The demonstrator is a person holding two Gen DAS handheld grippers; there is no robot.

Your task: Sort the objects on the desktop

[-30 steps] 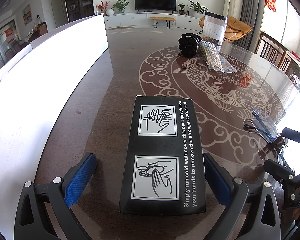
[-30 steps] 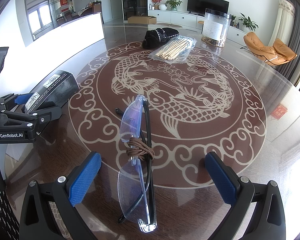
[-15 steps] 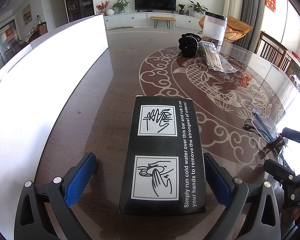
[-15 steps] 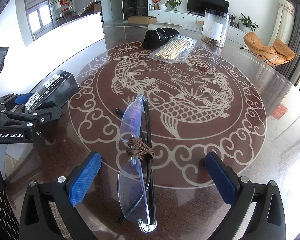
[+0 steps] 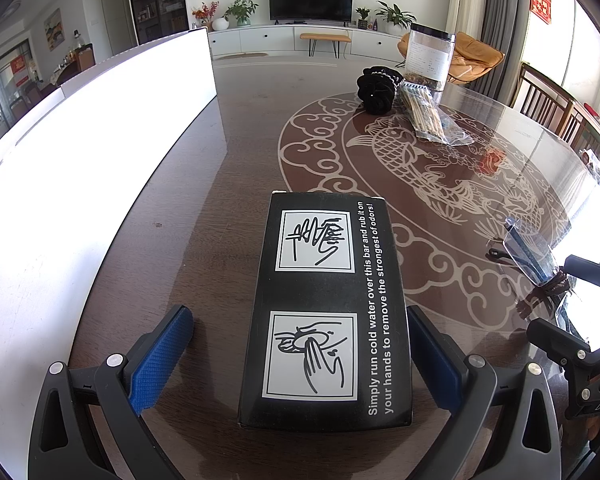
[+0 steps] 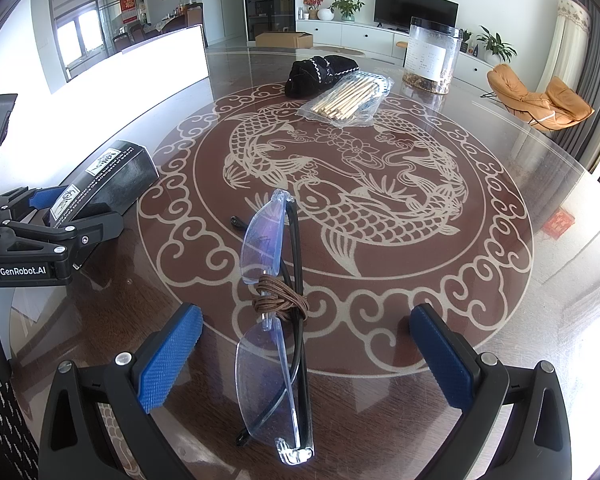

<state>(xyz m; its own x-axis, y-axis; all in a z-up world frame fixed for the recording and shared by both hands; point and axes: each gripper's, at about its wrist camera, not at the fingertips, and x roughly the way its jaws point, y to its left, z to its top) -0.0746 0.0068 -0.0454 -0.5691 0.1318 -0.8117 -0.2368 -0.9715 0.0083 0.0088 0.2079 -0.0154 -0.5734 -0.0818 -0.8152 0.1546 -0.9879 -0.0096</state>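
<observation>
Left wrist view puts your left gripper (image 5: 300, 356) low over the table (image 5: 236, 128), jaws spread wide around the black box (image 5: 326, 312). The box lies flat on the dark wood with its printed face up, long side running away from you. The right pad (image 5: 434, 360) sits just beside the box's right edge, and whether it touches is hard to tell; the left pad (image 5: 162, 360) stands clear of the box with bare wood between. Nothing is clamped.

A white wall (image 5: 80, 160) runs along the table's left side. Far across the table sit a black pouch (image 5: 378, 90), a clear bag of sticks (image 5: 426, 114) just beside it, and a clear jar (image 5: 428, 58) behind them. At the right edge of this view you can see the glasses (image 5: 528, 248) and part of your right gripper (image 5: 572, 320).

Your right gripper (image 6: 306, 356) is also spread wide, its blue pads (image 6: 168, 360) on either side of the glasses (image 6: 274, 320) and touching neither side. The glasses are folded, standing on edge on the carp pattern of the table (image 6: 500, 280), with clear lenses, black arms, and a brown cord (image 6: 280, 300) wound around the middle. They lie lengthwise between the fingers, the near lens almost at the bottom of the frame.

To the left in this view, the left gripper (image 6: 60, 220) straddles the box (image 6: 108, 180). The pouch (image 6: 320, 72), stick bag (image 6: 348, 98) and jar (image 6: 430, 56) sit at the far side, well apart from both grippers.
</observation>
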